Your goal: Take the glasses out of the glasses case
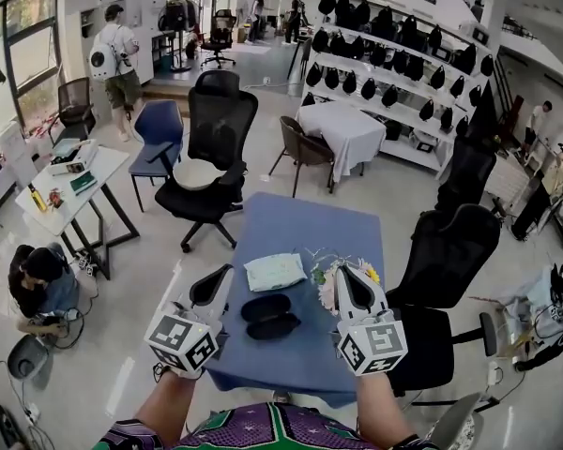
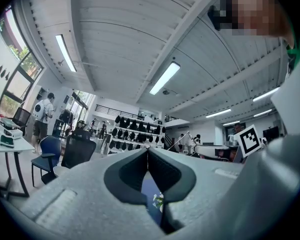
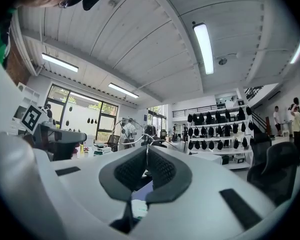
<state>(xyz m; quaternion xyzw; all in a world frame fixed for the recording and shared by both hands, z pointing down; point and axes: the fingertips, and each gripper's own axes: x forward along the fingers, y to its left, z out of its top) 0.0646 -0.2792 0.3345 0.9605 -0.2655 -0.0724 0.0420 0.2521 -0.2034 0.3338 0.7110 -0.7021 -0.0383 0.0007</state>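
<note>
Two grippers side by side over the near end of a blue bench (image 1: 305, 218), left gripper (image 1: 223, 277) and right gripper (image 1: 345, 279) each with jaws together on nothing, black glasses case (image 1: 270, 316) flat on the bench between them, pale packet (image 1: 275, 272) just beyond, flowers (image 1: 323, 277) beside it.

There is one blue table (image 1: 300, 223), one black glasses case (image 1: 270, 316), one wipes pack (image 1: 274, 272) and one flower bunch (image 1: 326, 286).
</note>
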